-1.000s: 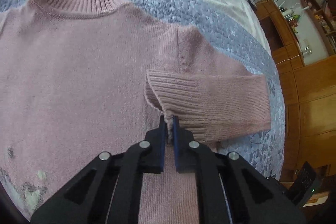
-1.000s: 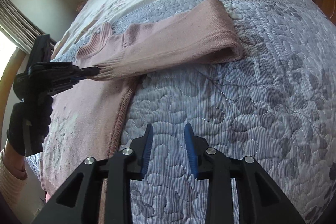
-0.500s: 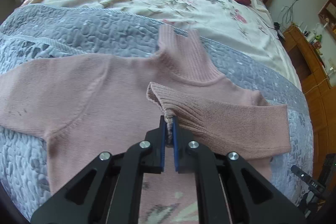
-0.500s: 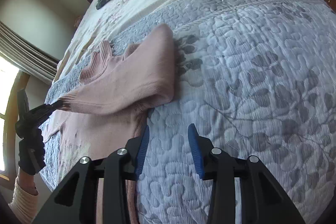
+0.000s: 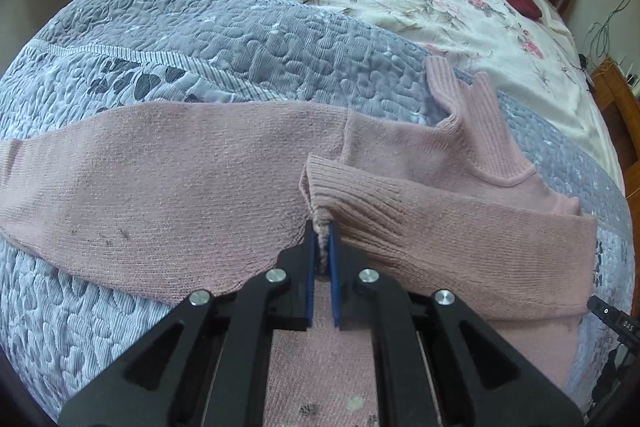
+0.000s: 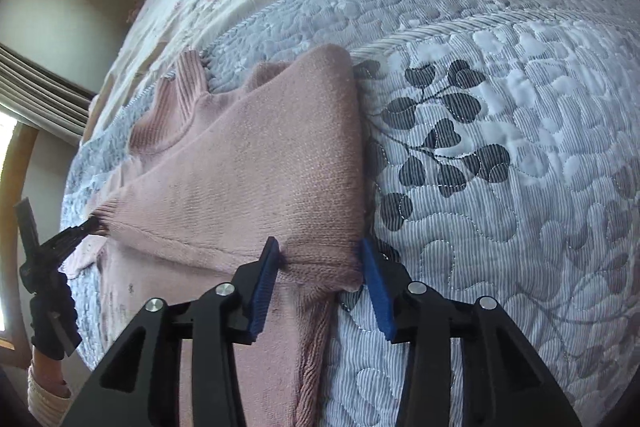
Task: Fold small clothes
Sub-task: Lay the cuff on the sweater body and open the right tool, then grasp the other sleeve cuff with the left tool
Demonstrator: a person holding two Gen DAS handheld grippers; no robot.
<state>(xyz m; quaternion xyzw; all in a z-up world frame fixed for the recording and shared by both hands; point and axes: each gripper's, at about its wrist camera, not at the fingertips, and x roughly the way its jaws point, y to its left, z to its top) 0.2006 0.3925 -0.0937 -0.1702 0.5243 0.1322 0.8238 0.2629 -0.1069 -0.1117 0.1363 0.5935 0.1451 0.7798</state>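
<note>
the pink sweater (image 5: 208, 195) lies flat on the grey quilt (image 5: 248, 39) near the bed's foot edge. the left gripper (image 5: 321, 243) pinches the ribbed cuff (image 5: 344, 195) of one sleeve, folded across the chest. the right gripper (image 6: 318, 267) stands wide, jaws straddling the sleeve's folded edge (image 6: 320, 263).

Right tongs (image 6: 320, 267) now straddle sleeve fold (image 6: 320, 259), seemingly touching.
</note>
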